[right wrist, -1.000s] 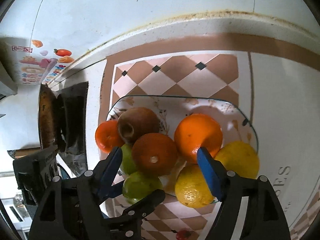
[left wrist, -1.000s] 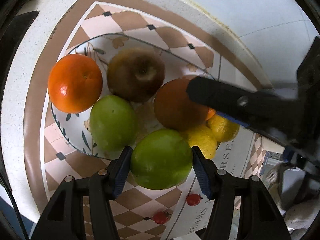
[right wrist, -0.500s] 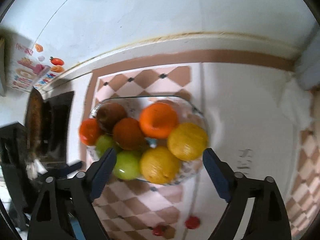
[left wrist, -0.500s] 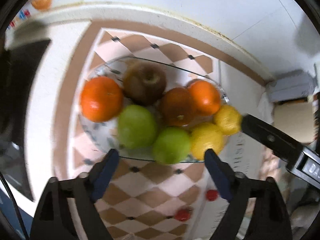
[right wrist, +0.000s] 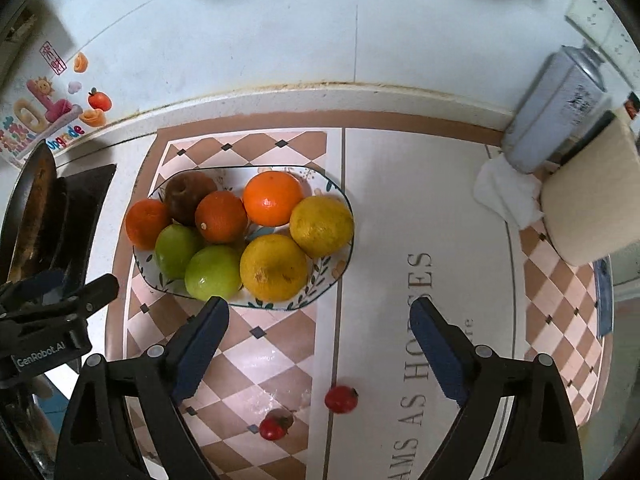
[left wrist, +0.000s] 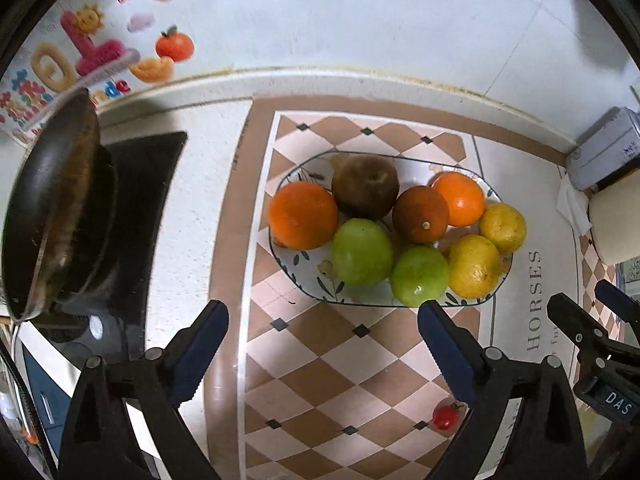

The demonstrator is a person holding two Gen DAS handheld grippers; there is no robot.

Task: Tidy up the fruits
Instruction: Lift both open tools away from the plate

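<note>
A floral plate (left wrist: 308,272) (right wrist: 320,280) on the checked mat holds several fruits: oranges (left wrist: 303,215) (right wrist: 273,198), a brown apple (left wrist: 365,186) (right wrist: 188,197), two green apples (left wrist: 419,275) (right wrist: 213,272) and two lemons (left wrist: 473,266) (right wrist: 274,267). My left gripper (left wrist: 323,328) is open and empty, held back from the plate's near edge. My right gripper (right wrist: 319,326) is open and empty, in front of the plate's right end. Two small red fruits (right wrist: 340,399) (right wrist: 273,428) lie on the mat near me; one also shows in the left wrist view (left wrist: 446,417).
A dark pan (left wrist: 52,216) (right wrist: 28,216) sits on a black cooktop (left wrist: 132,216) at the left. A grey tin (right wrist: 556,120) (left wrist: 600,160), a white cloth (right wrist: 504,196) and a cream cylinder (right wrist: 588,208) stand at the right by the wall.
My left gripper has let go of the green apple, which now lies on the plate. Both grippers have pulled back and away from the plate.
</note>
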